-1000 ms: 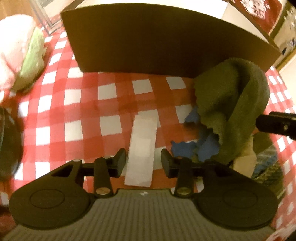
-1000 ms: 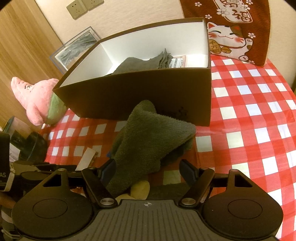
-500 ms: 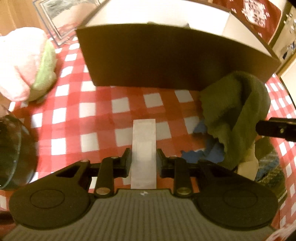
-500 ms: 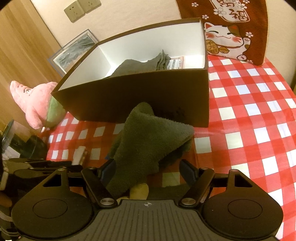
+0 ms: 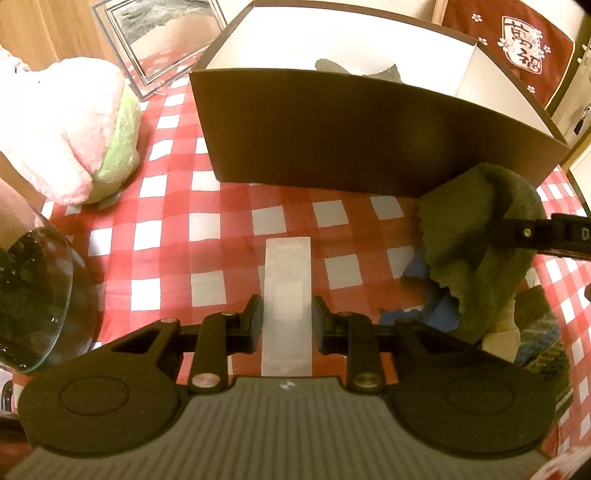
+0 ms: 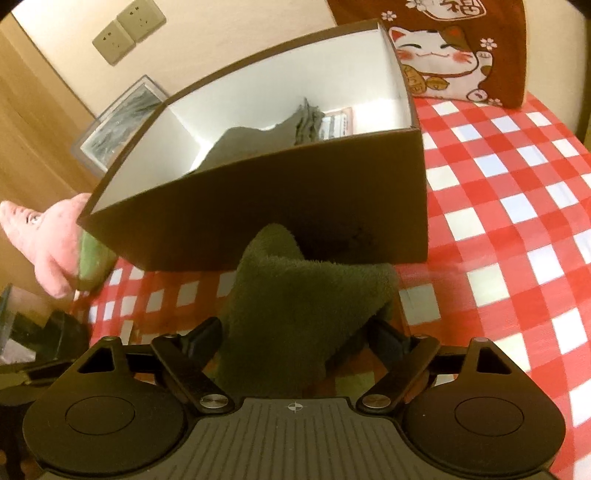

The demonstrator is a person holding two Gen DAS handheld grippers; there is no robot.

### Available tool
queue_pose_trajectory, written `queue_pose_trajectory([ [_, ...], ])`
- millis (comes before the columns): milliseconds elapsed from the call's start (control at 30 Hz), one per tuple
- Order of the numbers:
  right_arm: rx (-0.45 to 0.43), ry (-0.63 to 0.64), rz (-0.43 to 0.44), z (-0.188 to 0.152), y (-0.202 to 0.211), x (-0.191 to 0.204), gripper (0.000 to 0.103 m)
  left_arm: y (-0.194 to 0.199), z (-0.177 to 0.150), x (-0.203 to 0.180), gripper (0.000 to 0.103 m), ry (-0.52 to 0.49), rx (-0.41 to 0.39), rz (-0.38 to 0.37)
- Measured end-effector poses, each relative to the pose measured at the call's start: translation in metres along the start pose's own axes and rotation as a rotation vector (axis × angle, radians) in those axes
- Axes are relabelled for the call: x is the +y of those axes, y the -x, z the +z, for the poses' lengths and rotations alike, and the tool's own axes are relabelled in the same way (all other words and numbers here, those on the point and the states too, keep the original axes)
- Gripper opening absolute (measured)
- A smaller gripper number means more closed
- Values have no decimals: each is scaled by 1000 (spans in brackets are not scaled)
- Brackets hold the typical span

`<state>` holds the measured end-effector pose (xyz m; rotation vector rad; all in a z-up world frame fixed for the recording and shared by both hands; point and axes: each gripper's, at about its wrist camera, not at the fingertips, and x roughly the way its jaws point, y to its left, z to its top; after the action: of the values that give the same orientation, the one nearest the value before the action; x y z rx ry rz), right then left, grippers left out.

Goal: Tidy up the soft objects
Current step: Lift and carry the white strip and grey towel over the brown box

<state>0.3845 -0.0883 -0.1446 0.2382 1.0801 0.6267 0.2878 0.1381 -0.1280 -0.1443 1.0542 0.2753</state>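
A dark brown box [image 5: 369,133] with a white inside stands on the red checked tablecloth; it also shows in the right wrist view [image 6: 280,206] with grey cloths [image 6: 266,136] inside. My left gripper [image 5: 287,314] is shut on a flat white strip [image 5: 287,280] and holds it above the cloth. My right gripper [image 6: 295,339] is shut on a dark green towel [image 6: 299,302], lifted in front of the box; the towel also shows in the left wrist view [image 5: 476,236]. Blue cloth [image 5: 436,306] lies under it.
A pink and green plush toy [image 5: 70,125] lies left of the box. A glass bowl [image 5: 29,295] stands at the near left. A framed picture [image 5: 162,33] leans behind. A lucky-cat cloth [image 6: 443,48] hangs at the back right. A patterned cloth [image 5: 543,339] lies at the right.
My left gripper closed on the white strip and raised it. My right gripper rose and moved towards the box with the green towel.
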Motion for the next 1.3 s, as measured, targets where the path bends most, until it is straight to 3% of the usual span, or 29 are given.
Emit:
queue_pose_trajectory([
  [33,-17,11,2,0,0,1,82,2,0,-1,26,1,-3,0],
  [100,-35,68,7,1,1,6,51,4,0,-1,26,2,-6,0],
  [200,-34,166,0,-1,2,13,23,5,0,-2,26,4,-9,4],
  [267,-44,212,-4,-5,4,16,19,8,0,-3,26,5,-11,5],
  [767,-191,288,100,3,70,38,16,49,0,-7,26,4,-90,20],
  [1300,-314,337,100,14,141,50,17,98,9,-22,26,-21,-191,13],
])
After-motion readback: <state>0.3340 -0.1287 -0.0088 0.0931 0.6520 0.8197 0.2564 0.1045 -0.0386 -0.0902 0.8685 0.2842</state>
